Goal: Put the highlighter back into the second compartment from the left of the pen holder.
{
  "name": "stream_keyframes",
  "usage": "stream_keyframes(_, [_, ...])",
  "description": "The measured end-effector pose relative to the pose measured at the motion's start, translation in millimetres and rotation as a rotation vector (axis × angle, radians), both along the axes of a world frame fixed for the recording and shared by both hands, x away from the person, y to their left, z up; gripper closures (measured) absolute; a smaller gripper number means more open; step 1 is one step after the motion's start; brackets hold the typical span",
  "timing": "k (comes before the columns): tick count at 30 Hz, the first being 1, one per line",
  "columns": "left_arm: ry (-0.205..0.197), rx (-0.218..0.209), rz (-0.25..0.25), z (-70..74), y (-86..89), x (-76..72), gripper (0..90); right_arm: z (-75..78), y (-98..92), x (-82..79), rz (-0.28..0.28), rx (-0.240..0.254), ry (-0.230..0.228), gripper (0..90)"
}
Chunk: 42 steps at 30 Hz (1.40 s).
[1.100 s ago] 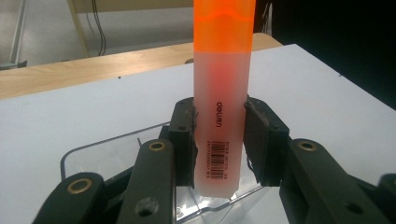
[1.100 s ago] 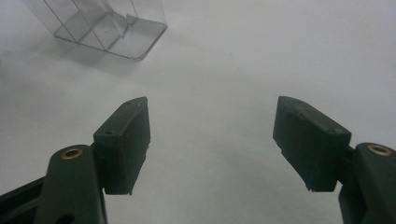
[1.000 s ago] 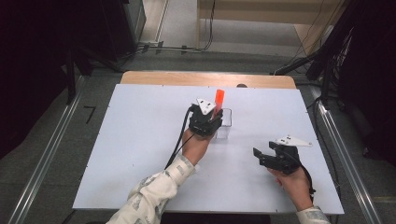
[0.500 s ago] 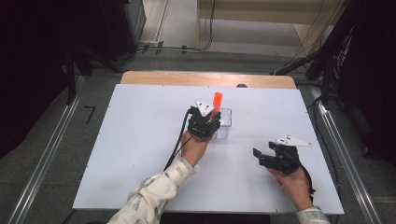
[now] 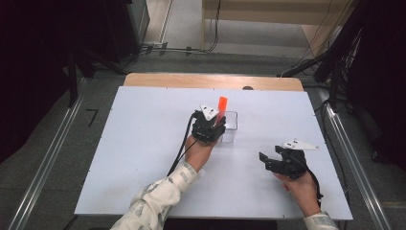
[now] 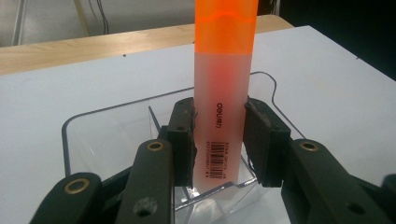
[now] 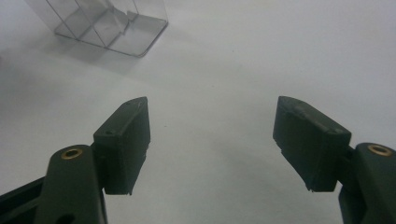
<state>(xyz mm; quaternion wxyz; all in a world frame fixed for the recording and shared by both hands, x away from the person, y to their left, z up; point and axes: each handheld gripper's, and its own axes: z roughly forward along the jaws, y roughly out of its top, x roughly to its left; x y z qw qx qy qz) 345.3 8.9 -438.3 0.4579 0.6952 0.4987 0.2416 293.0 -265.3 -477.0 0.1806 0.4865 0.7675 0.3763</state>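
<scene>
The left claw [image 6: 219,140] grips the orange highlighter [image 6: 224,93] upright — lower in the clear box [image 6: 79,135] than before — right claw [image 7: 212,144] wide open, empty

White surface [image 5: 143,143] on a wooden table [image 5: 210,80]; grey floor [image 5: 62,143] around; cables [image 5: 163,48] at upper frame; dark surroundings at both sides.

Left gripper [image 6: 219,140] jaws flank upright orange marker [image 6: 223,100] standing in clear box [image 6: 93,140] on white table [image 6: 42,98]
</scene>
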Motion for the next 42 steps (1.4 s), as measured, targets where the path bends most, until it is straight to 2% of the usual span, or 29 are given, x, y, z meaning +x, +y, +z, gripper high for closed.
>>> stream_keyframes(26, [-0.014,-0.014,-0.051,6.8,1.8,-10.2,50.7,-0.3,1.0,0.2,0.003,-0.003,0.001,26.2])
stream_keyframes(34, [-0.021,-0.028,-0.075,11.8,5.5,-20.6,43.6,-0.4,1.3,0.1,0.002,-0.005,0.001,26.2])
stream_keyframes(42, [-0.024,-0.042,-0.099,17.0,9.2,-31.9,40.7,-0.7,2.4,0.2,0.003,-0.004,-0.002,26.2])
